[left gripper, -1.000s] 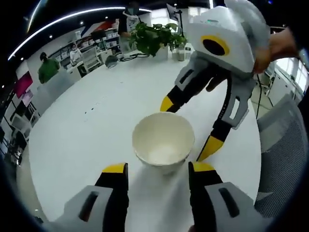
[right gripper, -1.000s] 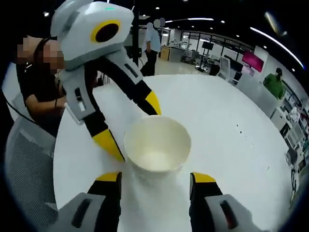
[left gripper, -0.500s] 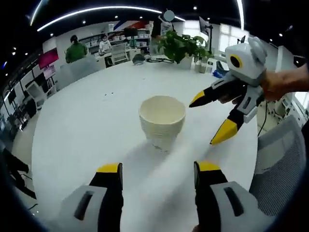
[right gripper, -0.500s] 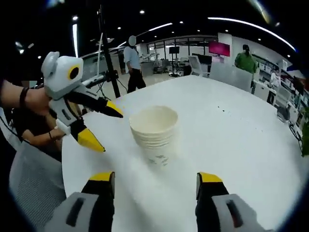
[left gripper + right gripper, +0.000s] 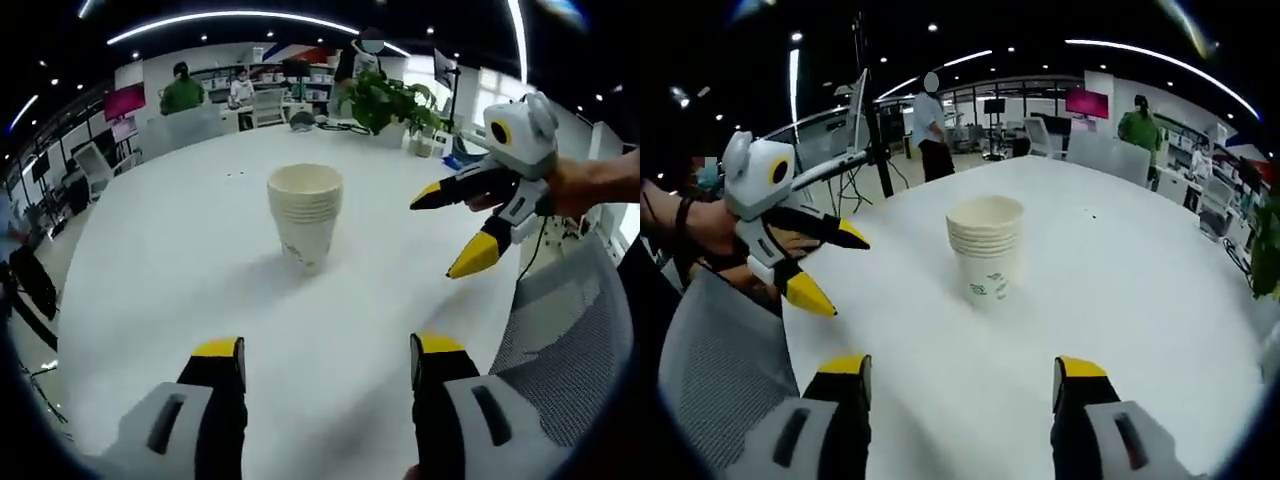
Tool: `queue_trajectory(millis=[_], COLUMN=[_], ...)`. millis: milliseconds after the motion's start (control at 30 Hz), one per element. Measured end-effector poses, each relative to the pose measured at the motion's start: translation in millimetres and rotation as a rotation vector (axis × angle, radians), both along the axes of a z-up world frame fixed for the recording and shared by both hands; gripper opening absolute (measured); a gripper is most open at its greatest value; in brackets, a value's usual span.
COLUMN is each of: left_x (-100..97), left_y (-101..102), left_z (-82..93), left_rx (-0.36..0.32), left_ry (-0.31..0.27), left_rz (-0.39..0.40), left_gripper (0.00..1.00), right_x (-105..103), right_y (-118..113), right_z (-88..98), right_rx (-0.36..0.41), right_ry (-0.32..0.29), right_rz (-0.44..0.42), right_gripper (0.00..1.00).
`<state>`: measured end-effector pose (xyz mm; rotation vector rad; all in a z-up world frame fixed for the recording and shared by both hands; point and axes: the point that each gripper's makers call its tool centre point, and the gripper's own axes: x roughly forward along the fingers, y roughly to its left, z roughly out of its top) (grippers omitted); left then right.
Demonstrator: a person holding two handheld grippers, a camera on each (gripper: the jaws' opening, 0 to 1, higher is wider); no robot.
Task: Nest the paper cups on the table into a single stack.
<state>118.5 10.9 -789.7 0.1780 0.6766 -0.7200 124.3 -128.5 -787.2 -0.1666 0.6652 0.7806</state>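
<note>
A single stack of several nested cream paper cups (image 5: 305, 212) stands upright on the round white table (image 5: 180, 260); it shows again as the stack (image 5: 986, 246) in the right gripper view. My left gripper (image 5: 327, 355) hangs open, well short of the stack, with nothing between its yellow-tipped jaws. My right gripper (image 5: 961, 372) is open too and holds nothing. Each gripper appears in the other's view, off to the side of the stack: the right gripper (image 5: 455, 228) and the left gripper (image 5: 830, 264), both held by a hand.
A potted green plant (image 5: 385, 98) stands at the table's far edge. A grey mesh chair (image 5: 555, 340) sits beside the table near the right gripper. People stand among desks and screens in the background. A tripod pole (image 5: 875, 130) rises behind the table.
Both grippers have pulled back from the cup stack, which now looks smaller and farther off. The stack stands free on the table as before.
</note>
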Motion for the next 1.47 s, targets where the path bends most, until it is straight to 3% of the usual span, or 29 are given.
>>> queue_trajectory(millis=[233,433,667,1467], left_x=[-12.5,-12.8,-19.1,-19.9], left_y=[6,18,16,18], left_z=[0.6,-0.7,-1.0,-3.5], left_rx=[-0.058,-0.058,-0.049,-0.071], left_ry=[0.011,-0.007,-0.017,-0.006], left_rz=[0.041,0.070,0.067,0.097], left_gripper=[0.68,0.68,0.68,0.68], right_x=[-22,-30,-44,-48], right_y=[-9,-13,-16,-15], right_z=[-4.4,-2.1,-4.1,-8.8], right_rx=[0.019,0.042,0.028,0.072], right_ry=[0.012,0.010,0.019,0.021], right_rz=[-0.070,-0.112,-0.116,-0.159], right_gripper=[0.77,0.79,0.79,0.78])
